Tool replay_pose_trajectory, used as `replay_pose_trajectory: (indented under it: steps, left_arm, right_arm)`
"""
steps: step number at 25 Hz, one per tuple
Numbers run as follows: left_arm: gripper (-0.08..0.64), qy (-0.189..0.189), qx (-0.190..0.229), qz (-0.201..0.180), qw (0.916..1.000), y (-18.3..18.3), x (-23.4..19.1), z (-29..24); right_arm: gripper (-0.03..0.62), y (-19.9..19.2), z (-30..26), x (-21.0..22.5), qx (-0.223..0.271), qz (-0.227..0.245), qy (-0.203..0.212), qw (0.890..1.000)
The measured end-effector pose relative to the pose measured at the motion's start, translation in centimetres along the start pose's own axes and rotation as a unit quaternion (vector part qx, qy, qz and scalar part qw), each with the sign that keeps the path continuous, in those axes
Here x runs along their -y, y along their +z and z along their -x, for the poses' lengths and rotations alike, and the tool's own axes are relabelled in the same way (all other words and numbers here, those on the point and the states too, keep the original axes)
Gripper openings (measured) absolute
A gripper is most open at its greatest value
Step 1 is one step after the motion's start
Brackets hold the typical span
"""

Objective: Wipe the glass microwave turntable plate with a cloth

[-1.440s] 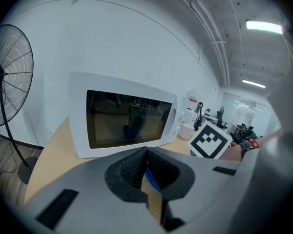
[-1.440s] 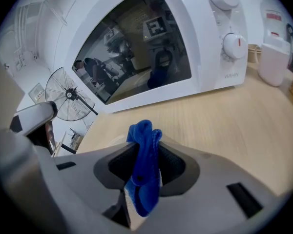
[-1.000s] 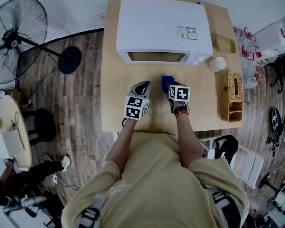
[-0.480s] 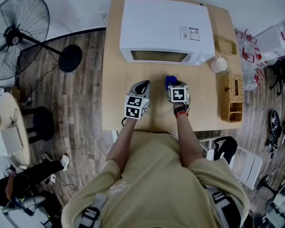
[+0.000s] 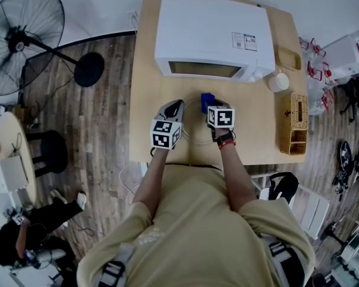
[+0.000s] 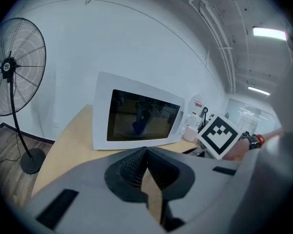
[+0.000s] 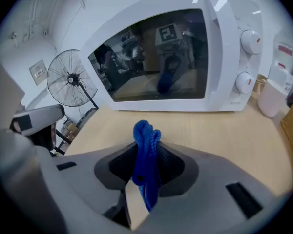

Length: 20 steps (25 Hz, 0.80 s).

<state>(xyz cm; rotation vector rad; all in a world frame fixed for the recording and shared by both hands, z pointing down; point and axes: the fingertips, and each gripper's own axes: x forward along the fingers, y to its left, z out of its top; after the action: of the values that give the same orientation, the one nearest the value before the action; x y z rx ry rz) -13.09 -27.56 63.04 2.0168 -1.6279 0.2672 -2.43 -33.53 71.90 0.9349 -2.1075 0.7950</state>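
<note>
The glass plate [image 5: 197,143] shows only as a faint clear arc on the wooden table [image 5: 257,130], under and between my two grippers. My right gripper [image 5: 209,105] is shut on a bunched blue cloth [image 7: 146,162], which sticks up from between its pads and also shows as a blue lump [image 5: 207,99] in the head view. My left gripper [image 5: 172,108] sits beside it to the left with its jaws shut. No glass shows between the left pads [image 6: 136,167]. Both grippers point at the white microwave [image 5: 212,37], whose door is closed.
To the right of the microwave stand a white cup [image 5: 279,81] and a small tray [image 5: 287,57]. A wicker box [image 5: 294,123] sits at the table's right edge. A standing fan [image 5: 24,40] is on the floor to the left. A person [image 5: 24,238] sits at bottom left.
Both grippers have shifted a little to the left across the table in front of the microwave. The blue cloth stays gripped in the right one.
</note>
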Motion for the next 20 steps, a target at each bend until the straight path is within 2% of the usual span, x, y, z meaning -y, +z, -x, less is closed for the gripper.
replay_pose_trajectory:
  steps: [4, 7, 17, 20]
  left_arm:
    - [0.018, 0.007, 0.005, 0.01, 0.9999, 0.2, -0.9, 0.6]
    - [0.018, 0.016, 0.005, 0.012, 0.9998, 0.1, -1.6, 0.9]
    - [0.018, 0.039, 0.007, 0.016, 0.9991, 0.1, -3.6, 2.1]
    - [0.018, 0.04, 0.005, 0.016, 0.9991, 0.0, -3.8, 2.0]
  right_arm:
    - [0.126, 0.8, -0.8, -3.1, 0.007, -0.055, 0.063, 0.997]
    - [0.124, 0.6, -1.6, -4.8, 0.0, -0.09, 0.095, 0.991]
    - [0.124, -1.2, -3.9, -9.8, -0.037, -0.103, 0.163, 0.98]
    - [0.121, -1.9, -4.7, -10.4, -0.044, -0.084, 0.16, 0.983]
